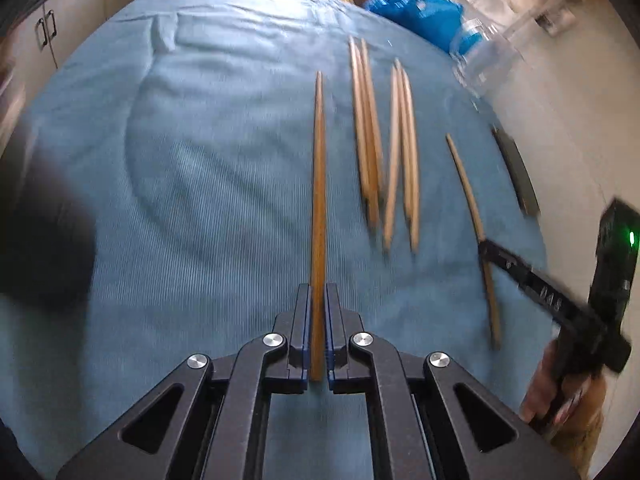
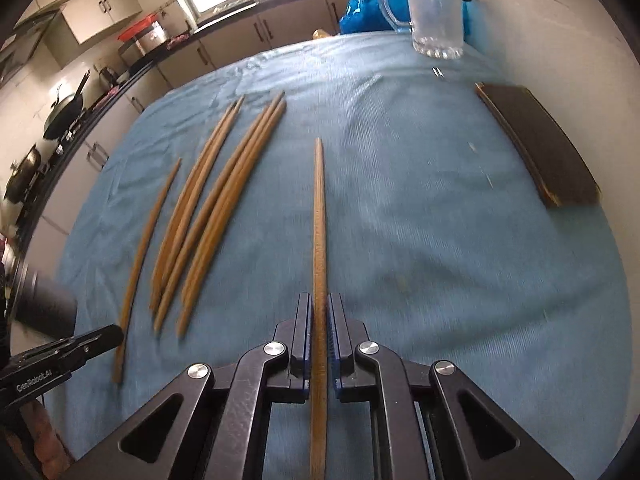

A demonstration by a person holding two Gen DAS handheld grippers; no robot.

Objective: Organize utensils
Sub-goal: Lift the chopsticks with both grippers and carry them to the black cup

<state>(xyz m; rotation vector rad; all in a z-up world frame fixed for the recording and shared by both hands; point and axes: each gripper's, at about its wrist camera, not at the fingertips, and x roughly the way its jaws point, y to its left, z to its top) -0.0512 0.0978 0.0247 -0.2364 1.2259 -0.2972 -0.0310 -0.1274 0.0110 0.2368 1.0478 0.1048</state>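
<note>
Through my left camera, my left claw (image 1: 318, 312) was clenched on one chopstick (image 1: 319, 184) that ran straight ahead between the pads, over the blue cloth (image 1: 180, 160). To its right lay a loose group of chopsticks (image 1: 384, 148), and beyond them my right claw (image 1: 486, 250) held another stick near the cloth's right edge, beside a dark flat board (image 1: 516, 172). Through my right camera, my right claw (image 2: 319, 320) gripped its own chopstick (image 2: 319, 220) in the same way; the loose group (image 2: 212, 208) and my left claw (image 2: 100, 340) sat to its left. I judged this the carrying step: both sticks picked up, not yet stowed. The glass jug (image 2: 434, 12) stood at the far edge, probably the place for them, so next I would need to tip each stick upright over its mouth. The cloth ahead offered open room; the board and the wall crowded the right.
</note>
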